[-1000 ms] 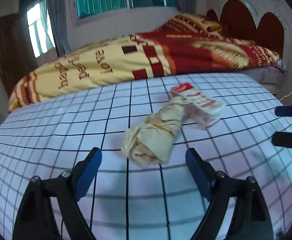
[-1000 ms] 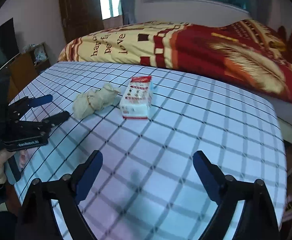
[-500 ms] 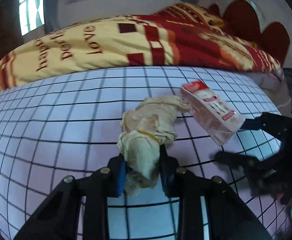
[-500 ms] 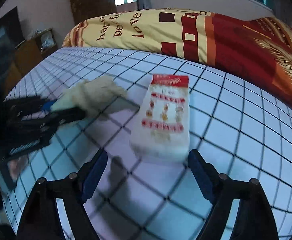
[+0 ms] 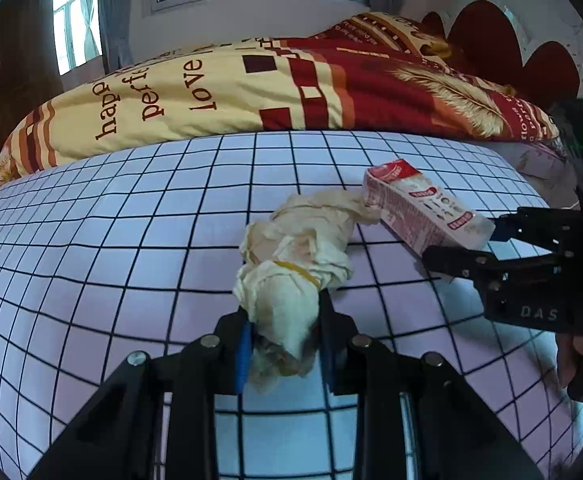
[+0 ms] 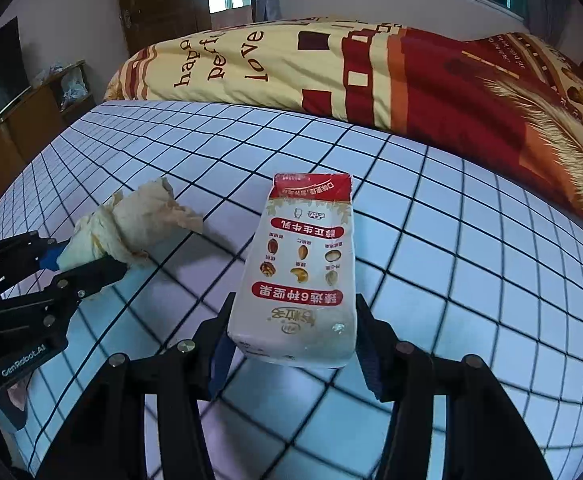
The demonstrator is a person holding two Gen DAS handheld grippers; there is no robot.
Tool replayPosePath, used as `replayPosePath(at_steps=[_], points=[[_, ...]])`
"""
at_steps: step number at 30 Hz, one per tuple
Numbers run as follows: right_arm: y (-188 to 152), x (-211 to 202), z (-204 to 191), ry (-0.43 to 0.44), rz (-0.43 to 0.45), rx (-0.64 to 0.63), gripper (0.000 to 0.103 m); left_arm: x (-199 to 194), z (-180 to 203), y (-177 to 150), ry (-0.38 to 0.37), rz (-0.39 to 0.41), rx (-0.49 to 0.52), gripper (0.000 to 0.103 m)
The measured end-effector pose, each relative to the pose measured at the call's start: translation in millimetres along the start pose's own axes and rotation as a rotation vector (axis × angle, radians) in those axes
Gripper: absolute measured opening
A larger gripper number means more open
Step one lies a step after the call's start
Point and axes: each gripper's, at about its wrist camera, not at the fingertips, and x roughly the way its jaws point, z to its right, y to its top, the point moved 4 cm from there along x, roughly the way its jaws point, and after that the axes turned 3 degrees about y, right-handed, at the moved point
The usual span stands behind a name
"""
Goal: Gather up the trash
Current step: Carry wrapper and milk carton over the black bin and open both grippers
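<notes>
Currently, the left gripper [image 5: 281,350] is clamped on the crumpled wrapper [image 5: 295,256] and the right gripper [image 6: 291,344] on the milk carton [image 6: 303,264], both items extending ahead of the fingers over the checked tablecloth [image 6: 451,264]; no bin is visible, so disposal remains.

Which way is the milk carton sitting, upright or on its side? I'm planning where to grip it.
On its side: the milk carton lies flat on the checked tablecloth, printed face up, right gripper closed on its near end.

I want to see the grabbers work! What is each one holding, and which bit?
The left gripper pinches the crumpled paper wad by its near end. The right gripper clamps the milk carton at its near bottom end.
</notes>
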Motion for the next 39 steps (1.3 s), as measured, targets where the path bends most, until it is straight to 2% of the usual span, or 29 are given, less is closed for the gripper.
replayPosePath(at_steps=[8,13,18,29,39], points=[[-19.7,-48.7,-7.6,-0.017,0.045,-0.036,0.055,-29.3,14.9,-8.8,0.002,0.023,0.026,0.029],[-42.7,-83.7,-10.6,-0.051,0.084,-0.064,0.055,-56.4,34.9,-16.6,-0.011,0.059,0.059,0.029],[-68.4,-121.0,-3.5,-0.072,0.119,-0.038,0.055,-84.6,55.6,-24.5,-0.029,0.091,0.087,0.029],[-130.0,-189.3,6.4,-0.125,0.128,-0.015,0.054,-129.4,108.4,-48.2,-0.117,0.133,0.129,0.029],[-178.6,-265.4,15.7,-0.171,0.212,0.040,0.054,-173.1,152.1,-64.9,-0.178,0.172,0.157,0.029]])
